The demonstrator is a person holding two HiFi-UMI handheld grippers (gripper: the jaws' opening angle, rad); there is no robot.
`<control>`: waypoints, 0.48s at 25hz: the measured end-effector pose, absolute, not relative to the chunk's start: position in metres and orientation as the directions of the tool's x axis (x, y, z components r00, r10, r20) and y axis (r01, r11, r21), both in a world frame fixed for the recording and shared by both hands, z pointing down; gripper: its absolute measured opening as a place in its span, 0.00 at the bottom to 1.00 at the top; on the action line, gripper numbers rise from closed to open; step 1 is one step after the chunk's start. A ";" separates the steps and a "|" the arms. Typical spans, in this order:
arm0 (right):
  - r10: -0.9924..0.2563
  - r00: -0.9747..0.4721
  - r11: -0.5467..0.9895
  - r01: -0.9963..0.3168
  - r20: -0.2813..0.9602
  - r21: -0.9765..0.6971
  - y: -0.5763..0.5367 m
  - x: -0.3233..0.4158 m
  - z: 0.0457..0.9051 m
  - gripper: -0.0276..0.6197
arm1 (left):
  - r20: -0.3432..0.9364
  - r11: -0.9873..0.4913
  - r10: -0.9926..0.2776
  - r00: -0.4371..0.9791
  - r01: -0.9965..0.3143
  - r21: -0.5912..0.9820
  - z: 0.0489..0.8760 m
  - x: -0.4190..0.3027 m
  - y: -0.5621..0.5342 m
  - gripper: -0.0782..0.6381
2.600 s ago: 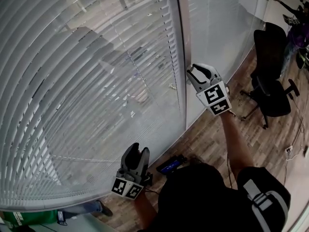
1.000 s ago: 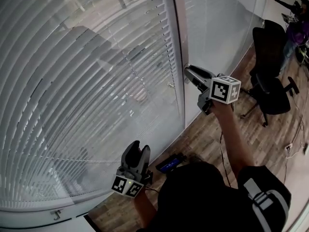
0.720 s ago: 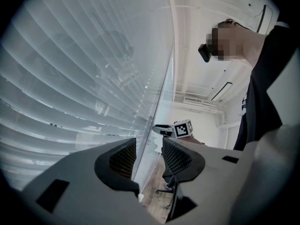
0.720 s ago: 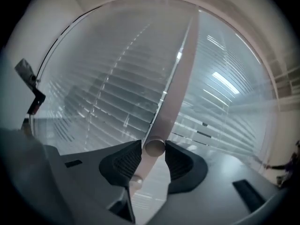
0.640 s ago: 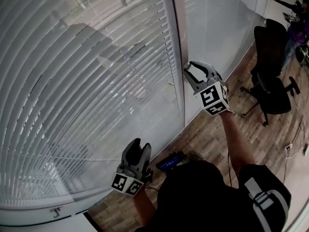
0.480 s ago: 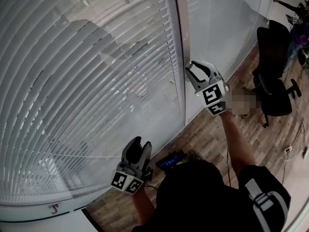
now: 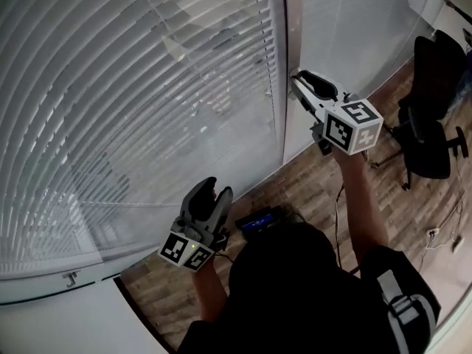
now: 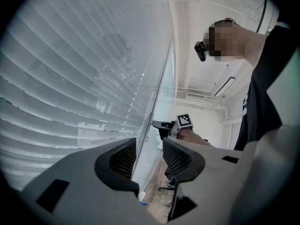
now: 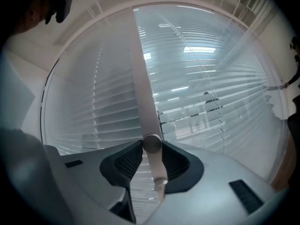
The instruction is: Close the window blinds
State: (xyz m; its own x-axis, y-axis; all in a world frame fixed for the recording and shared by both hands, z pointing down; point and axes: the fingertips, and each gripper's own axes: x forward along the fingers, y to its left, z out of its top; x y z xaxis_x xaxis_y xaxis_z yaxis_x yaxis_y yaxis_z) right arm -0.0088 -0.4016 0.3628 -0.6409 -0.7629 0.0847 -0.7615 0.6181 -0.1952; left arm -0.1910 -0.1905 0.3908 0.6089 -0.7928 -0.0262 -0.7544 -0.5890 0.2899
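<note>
White slatted window blinds [image 7: 133, 102] cover the glass ahead, their slats turned nearly flat so little shows through. In the right gripper view a pale tilt wand [image 9: 143, 93] hangs down in front of the blinds [image 9: 211, 78] and runs between the jaws. My right gripper [image 9: 152, 149] is shut on the wand's round lower part. In the head view the right gripper [image 7: 301, 78] is raised beside the window post [image 7: 293, 43]. My left gripper [image 7: 212, 190] hangs low near the blinds' bottom edge, open a little, with nothing in it [image 8: 149, 146].
A black office chair [image 7: 431, 124] stands on the wooden floor [image 7: 324, 190] to the right. A small dark device with a blue screen [image 7: 258, 220] lies on the floor by the window. A white sill [image 7: 66, 301] runs under the blinds.
My right gripper has twisted on the wand, its marker cube turning to the right. The slats have closed further and less of the outside shows. The left gripper has hardly moved.
</note>
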 end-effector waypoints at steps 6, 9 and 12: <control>-0.747 -0.664 0.634 -0.730 0.042 -0.255 -0.392 0.017 0.380 0.24 | 0.022 -0.523 -0.831 0.555 -0.795 0.308 0.396 -0.186 -0.188 0.35; -0.729 -0.683 0.643 -0.706 0.045 -0.298 -0.390 0.027 0.401 0.24 | 0.051 -0.493 -0.843 0.535 -0.808 0.323 0.404 -0.181 -0.187 0.35; -0.700 -0.711 0.648 -0.672 0.067 -0.357 -0.378 0.035 0.429 0.24 | 0.081 -0.472 -0.848 0.524 -0.815 0.335 0.409 -0.172 -0.181 0.35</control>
State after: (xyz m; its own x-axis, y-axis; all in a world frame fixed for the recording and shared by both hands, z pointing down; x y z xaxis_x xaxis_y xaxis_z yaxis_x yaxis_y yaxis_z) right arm 0.0352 -0.3785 0.4287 -0.7109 -0.7002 0.0667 -0.6722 0.6484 -0.3574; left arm -0.1716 -0.1813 0.4089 0.5239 -0.8479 0.0811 -0.8154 -0.4718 0.3354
